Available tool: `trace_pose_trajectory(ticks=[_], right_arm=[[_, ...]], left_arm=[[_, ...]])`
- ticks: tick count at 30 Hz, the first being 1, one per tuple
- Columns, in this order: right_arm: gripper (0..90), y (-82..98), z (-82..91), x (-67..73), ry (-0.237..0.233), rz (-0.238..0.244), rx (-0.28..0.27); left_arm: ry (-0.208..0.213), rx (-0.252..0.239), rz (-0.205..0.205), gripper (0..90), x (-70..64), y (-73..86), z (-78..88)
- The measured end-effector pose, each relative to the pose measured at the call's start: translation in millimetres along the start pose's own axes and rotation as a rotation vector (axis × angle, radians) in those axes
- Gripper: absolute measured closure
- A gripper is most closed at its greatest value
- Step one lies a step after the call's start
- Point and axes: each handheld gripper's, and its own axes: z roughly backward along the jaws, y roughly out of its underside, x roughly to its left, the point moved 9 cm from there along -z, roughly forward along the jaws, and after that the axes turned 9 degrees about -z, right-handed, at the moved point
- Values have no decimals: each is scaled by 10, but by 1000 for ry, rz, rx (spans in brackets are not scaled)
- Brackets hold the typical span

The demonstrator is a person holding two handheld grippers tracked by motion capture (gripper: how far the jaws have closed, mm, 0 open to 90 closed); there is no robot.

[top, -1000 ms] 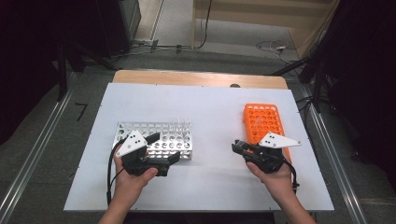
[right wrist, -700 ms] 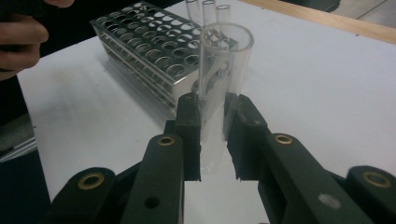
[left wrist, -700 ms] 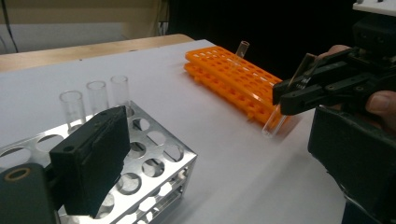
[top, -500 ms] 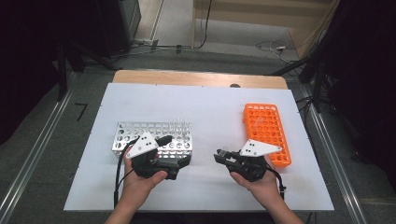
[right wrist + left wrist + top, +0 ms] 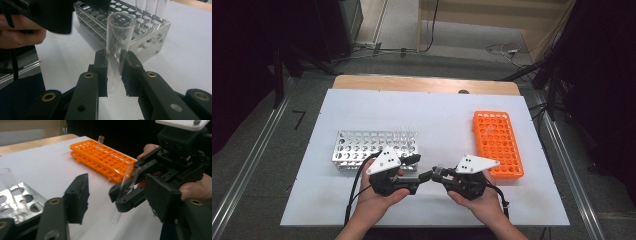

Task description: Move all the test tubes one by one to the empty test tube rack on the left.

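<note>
While grippers converged, left gripper (image 5: 421,168) closing around right gripper's (image 5: 438,175) tube (image 5: 124,192).

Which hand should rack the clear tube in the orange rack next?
Right, probably. The right gripper already clamps the test tube, and the orange rack lies on its side. The left gripper holds nothing; its jaws have just been closing.

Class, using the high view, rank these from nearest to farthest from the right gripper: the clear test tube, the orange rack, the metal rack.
1. Clear test tube: clamped in the right gripper, at its fingers.
2. Orange rack: just behind it, toward the table's right edge.
3. Metal rack: across on the left, beyond the left gripper.
</note>
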Motion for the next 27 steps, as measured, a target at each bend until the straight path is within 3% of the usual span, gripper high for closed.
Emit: trace_pose_trajectory(ticks=[7, 15, 27], right_arm=[[734, 21, -52, 68, -19, 9, 20], [734, 34, -75, 147, -48, 23, 37], [732, 40, -80, 174, -69, 17, 45]], left_arm=[[52, 10, -17, 571, -123, -1, -108], [47, 38, -28, 714, -142, 35, -163], [41, 41, -37, 747, -129, 40, -152]])
